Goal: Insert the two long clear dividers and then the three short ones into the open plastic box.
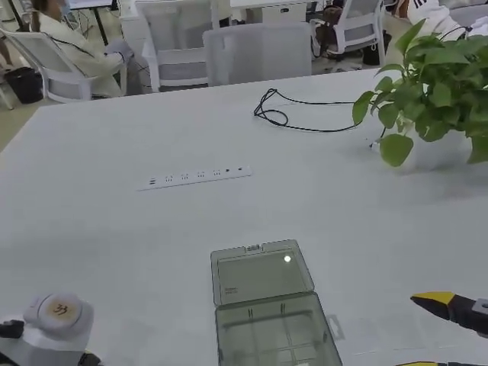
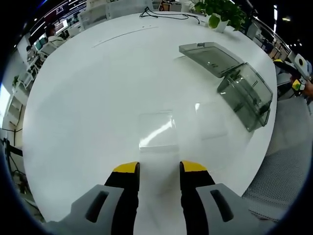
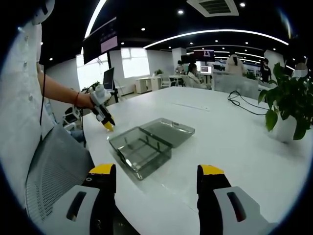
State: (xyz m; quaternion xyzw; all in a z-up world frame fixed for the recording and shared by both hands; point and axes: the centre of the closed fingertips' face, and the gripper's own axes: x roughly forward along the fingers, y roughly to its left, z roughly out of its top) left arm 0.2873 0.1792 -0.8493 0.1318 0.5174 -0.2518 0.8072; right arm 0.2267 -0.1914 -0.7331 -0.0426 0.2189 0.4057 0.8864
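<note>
The open clear plastic box point(image 1: 276, 332) sits near the table's front edge, its lid point(image 1: 261, 271) laid flat behind it. Faint lines cross the base; I cannot tell whether they are dividers. A clear divider point(image 2: 157, 129) lies flat on the table just ahead of my left gripper point(image 2: 159, 171), which is open and holds nothing. The box point(image 2: 244, 93) lies to the right in that view. My right gripper point(image 3: 156, 171) is open and empty too, facing the box point(image 3: 142, 149) from a short way off. Its yellow tips point(image 1: 431, 303) show right of the box in the head view.
A white power strip point(image 1: 194, 178) lies mid-table, with a black cable point(image 1: 293, 116) coiled beyond it. A potted plant point(image 1: 438, 99) stands at the far right. Chairs point(image 1: 255, 49) and a seated person point(image 1: 69, 38) are past the far edge. A grey mesh chair point(image 3: 58, 161) is near the front edge.
</note>
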